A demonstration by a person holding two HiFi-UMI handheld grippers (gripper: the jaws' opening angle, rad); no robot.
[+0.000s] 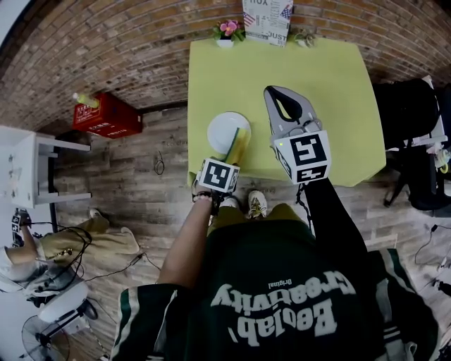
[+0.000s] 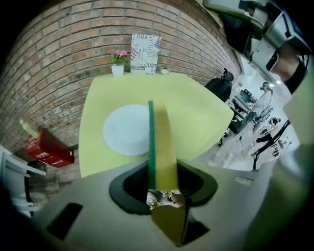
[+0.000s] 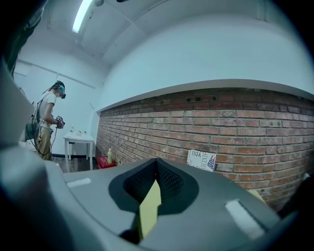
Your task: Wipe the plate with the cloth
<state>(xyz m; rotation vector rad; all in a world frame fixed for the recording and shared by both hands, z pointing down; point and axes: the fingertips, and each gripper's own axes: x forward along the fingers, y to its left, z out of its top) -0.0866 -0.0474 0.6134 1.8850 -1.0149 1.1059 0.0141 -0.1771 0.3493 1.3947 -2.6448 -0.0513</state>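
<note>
1. Logged table (image 1: pixel 282 106), yellow-green, set against brick wall (image 1: pixel 106 49) at 12 o'clock in head view.
2. Found plate (image 1: pixel 223 129), white and round, lying flat near table's 8 o'clock corner.
3. Found cloth (image 2: pixel 162 142), yellow with a green strip along its 9 o'clock side, stood on edge and pointing to 12 o'clock. Crossed plate's rim at about 4 o'clock in head view. Could not tell whether touching plate or just above it.
4. Recorded left gripper (image 2: pixel 162 182), jaws clamped on cloth's near end, placed at 6 o'clock of plate by table's near edge. Marker cube (image 1: pixel 217 175) faced up.
5. Recorded right gripper (image 1: pixel 273 92), jaws closed together with nothing between them. Held over table at 3 o'clock of plate, apart from plate and cloth. Pointed up at the wall in right gripper view.
6. Noted flower pot (image 1: pixel 227 32) and sign (image 1: pixel 266 17), side by side at table's 12 o'clock edge.
7. Noted red crate (image 1: pixel 106 116) on floor at 9 o'clock of table, against wall, with bottle (image 1: pixel 84 100) at its far end.
8. Noted white table (image 1: pixel 35 169) further out at 9 o'clock, and black chair (image 1: pixel 412 113) at 3 o'clock of table.
9. Noted a person (image 3: pixel 46 122) standing at 9 o'clock in right gripper view, beside the white table.
</note>
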